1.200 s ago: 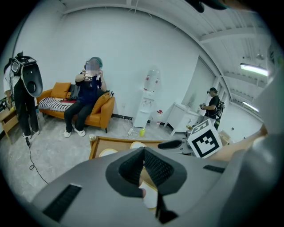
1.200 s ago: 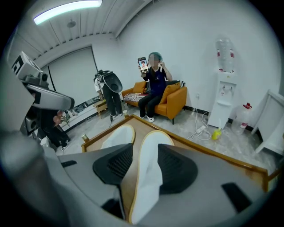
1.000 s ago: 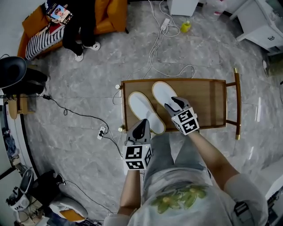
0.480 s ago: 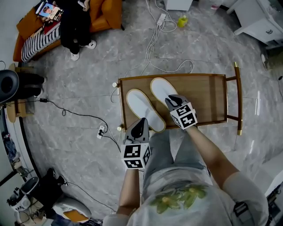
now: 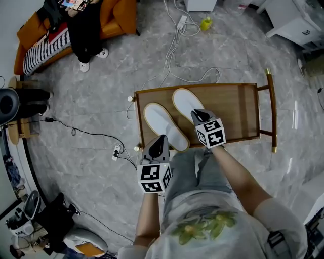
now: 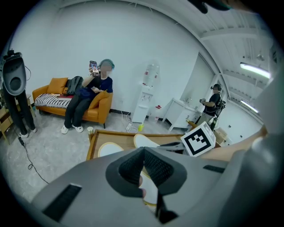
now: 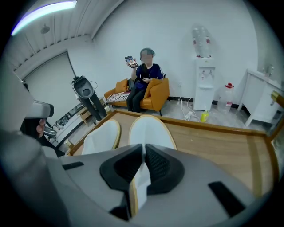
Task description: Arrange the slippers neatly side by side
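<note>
right gripper (image 7: 143,148) jaws closing on the right slipper's (image 7: 148,128) heel rim, a pinch the head view hides. left gripper (image 5: 161,139), jaws together and empty, hovers beside the left slipper (image 5: 161,124), mid-frame on the wooden table (image 5: 238,109).

In the head view the right gripper (image 5: 198,115), its fingers closing with the slipper's heel edge between them, covers the near end of the right-hand slipper (image 5: 183,102). The left gripper (image 5: 161,138) overlaps a bit of the near edge of the left-hand slipper (image 5: 159,123). The top edge cuts off the seated person (image 5: 87,31) on the sofa (image 5: 119,15) at upper left (head out of frame). In the left gripper view, that gripper's grey body hides most of the bench (image 6: 119,138). The standing person (image 6: 212,105) at right is too small to make out.
</note>
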Demonstrator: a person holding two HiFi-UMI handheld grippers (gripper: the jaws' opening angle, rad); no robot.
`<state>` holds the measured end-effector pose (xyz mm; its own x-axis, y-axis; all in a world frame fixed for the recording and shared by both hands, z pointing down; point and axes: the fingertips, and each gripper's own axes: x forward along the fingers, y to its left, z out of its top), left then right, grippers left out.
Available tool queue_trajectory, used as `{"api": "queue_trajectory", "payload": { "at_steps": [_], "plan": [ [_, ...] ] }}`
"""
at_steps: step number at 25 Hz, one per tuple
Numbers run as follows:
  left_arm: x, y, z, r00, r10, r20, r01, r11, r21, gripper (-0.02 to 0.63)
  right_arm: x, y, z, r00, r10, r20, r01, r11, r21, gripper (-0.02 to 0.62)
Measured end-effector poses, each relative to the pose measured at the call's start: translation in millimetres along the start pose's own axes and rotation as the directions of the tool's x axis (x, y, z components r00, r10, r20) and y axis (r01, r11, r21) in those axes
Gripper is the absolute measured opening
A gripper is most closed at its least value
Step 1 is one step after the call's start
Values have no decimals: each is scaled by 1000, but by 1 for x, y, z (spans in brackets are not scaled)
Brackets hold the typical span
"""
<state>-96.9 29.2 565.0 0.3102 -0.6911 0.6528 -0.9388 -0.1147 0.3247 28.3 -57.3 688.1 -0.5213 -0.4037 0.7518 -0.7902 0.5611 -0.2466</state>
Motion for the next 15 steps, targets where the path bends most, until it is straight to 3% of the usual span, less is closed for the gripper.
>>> {"api": "queue_trajectory", "payload": {
  "at_steps": [9,15],
  "plan": [
    [8,-14,4,999,-46,-8,46,998,35,15,-14,-8,4,998,-54,36,48,987,155,29],
    [6,-11,6,999,-52,-15,53,998,41,15,-21,-9,5,991,-122,50,102,948,301,29]
  ]
}}
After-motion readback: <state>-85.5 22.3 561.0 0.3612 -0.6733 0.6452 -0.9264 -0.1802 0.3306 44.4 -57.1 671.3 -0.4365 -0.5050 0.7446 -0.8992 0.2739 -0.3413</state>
